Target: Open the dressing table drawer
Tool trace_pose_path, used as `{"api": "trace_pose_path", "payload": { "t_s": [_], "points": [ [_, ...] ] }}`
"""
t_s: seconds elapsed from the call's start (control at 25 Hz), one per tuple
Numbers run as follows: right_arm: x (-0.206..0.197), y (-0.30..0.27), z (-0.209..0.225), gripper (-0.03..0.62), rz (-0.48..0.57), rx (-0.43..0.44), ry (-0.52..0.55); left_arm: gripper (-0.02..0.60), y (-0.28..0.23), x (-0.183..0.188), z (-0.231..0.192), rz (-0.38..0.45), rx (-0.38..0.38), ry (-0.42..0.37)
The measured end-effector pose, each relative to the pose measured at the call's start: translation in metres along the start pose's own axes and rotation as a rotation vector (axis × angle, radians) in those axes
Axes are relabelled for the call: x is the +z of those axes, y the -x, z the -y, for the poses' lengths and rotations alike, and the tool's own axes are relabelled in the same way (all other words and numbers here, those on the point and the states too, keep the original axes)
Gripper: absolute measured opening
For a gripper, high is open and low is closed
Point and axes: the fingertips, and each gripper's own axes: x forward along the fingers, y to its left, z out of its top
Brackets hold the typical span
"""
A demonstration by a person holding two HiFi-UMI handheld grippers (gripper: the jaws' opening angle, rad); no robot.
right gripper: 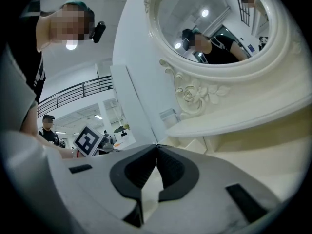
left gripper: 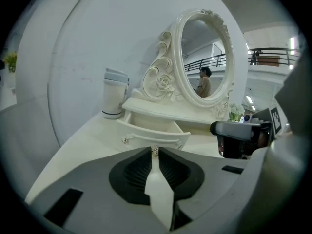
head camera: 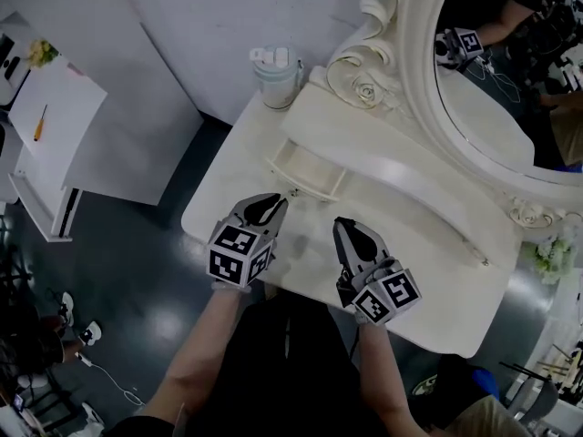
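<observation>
Two grippers are over the dressing table [head camera: 228,209], and the left gripper [head camera: 284,197] is doing the work. Its jaws are pinched nearly together on the little metal knob [left gripper: 155,151] at the middle of the drawer [head camera: 305,182] front, with nothing else between them. The grip sits right at the tips, since that tiny knob is the only thing to pull by. The drawer is already drawn partway out from under the shelf below the mirror [head camera: 492,80]. It looks empty inside, and it lies nearer and to the right of the bottle [head camera: 276,76] at the table's far left corner. The right gripper [head camera: 340,223] hangs just right of the drawer on the near side, jaws closed tip to tip on nothing. It looks parked clear of the pull path. I'd call the opening well along. A straight draw toward the near edge should finish it, and slipping off that small knob is the risk.
</observation>
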Motion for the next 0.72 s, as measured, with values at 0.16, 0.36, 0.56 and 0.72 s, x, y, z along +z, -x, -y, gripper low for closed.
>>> {"api": "trace_pose_path", "payload": {
  "t_s": [0.16,0.36,0.56,0.72],
  "points": [
    [0.018,-0.002,-0.003,0.006,0.023,0.005,0.036,0.003,0.013,0.019,0.004,0.069,-0.016,-0.003],
    [0.042,-0.006,-0.01,0.006,0.055,0.016,0.073,0.002,0.027,0.049,0.017,0.15,-0.076,-0.029],
    [0.064,-0.01,-0.018,0.005,0.068,0.024,0.113,0.002,0.041,0.083,0.034,0.23,-0.149,-0.058],
    [0.086,-0.011,-0.027,0.005,0.094,0.028,0.151,0.002,0.052,0.108,0.043,0.285,-0.17,-0.089]
  ]
}}
